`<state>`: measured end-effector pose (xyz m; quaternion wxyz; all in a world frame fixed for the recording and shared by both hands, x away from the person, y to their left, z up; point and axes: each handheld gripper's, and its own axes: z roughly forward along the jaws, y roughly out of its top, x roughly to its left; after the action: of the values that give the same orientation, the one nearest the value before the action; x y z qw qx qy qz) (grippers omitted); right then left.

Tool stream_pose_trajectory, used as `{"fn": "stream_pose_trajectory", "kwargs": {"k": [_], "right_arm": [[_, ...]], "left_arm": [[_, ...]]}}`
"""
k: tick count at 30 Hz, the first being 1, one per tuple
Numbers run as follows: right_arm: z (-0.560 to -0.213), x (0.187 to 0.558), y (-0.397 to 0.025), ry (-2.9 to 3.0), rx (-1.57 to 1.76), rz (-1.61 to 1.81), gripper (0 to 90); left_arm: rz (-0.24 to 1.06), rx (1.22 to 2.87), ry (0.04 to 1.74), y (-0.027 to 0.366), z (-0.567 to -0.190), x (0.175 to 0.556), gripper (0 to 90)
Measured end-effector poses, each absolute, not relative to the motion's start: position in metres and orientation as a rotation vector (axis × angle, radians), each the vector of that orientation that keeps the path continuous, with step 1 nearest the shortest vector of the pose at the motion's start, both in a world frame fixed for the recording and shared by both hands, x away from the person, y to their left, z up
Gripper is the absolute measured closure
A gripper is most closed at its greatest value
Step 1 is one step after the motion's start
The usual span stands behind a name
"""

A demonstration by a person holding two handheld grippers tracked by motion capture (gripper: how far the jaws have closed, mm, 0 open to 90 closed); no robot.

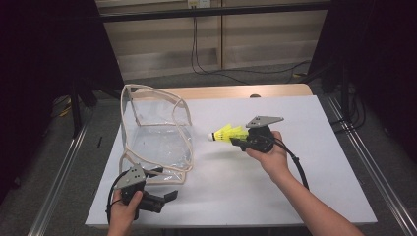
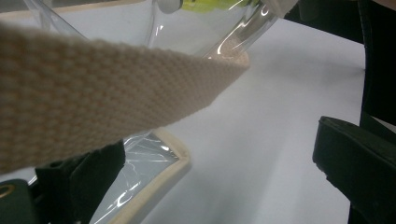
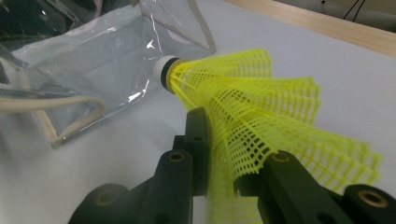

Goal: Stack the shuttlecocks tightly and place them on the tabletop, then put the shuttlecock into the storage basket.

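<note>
White table (image 1: 305,162) spread across the middle of the high view, and on its left half stands the clear bag (image 1: 157,140) with cream trim, mouth gaping toward the right. Left gripper (image 1: 164,195), bottom left of frame, sits at the bag's near corner; its jaws stand wide apart, the woven strap (image 2: 93,107) draped across them, nothing pinched. Right gripper (image 1: 238,141), centre frame, has its jaws clamped on the yellow skirt of the shuttlecock (image 1: 227,133). Watch the axis: cork (image 3: 164,71) leads, pointing left at the bag's mouth, shuttlecock held in the air just beside the opening. I'd say the right hand is the one to push it in.
</note>
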<state>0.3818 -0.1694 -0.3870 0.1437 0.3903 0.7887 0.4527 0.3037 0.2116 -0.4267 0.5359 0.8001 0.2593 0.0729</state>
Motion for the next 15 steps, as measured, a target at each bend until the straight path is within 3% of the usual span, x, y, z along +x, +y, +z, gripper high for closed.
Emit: {"fn": "stream_pose_trajectory", "kwargs": {"k": [15], "right_arm": [[-0.36,0.383,-0.166,2.278,1.089,1.313,79.3]], "left_arm": [[0.173,1.906,0.617,0.212,-0.427,0.303,2.4]]}}
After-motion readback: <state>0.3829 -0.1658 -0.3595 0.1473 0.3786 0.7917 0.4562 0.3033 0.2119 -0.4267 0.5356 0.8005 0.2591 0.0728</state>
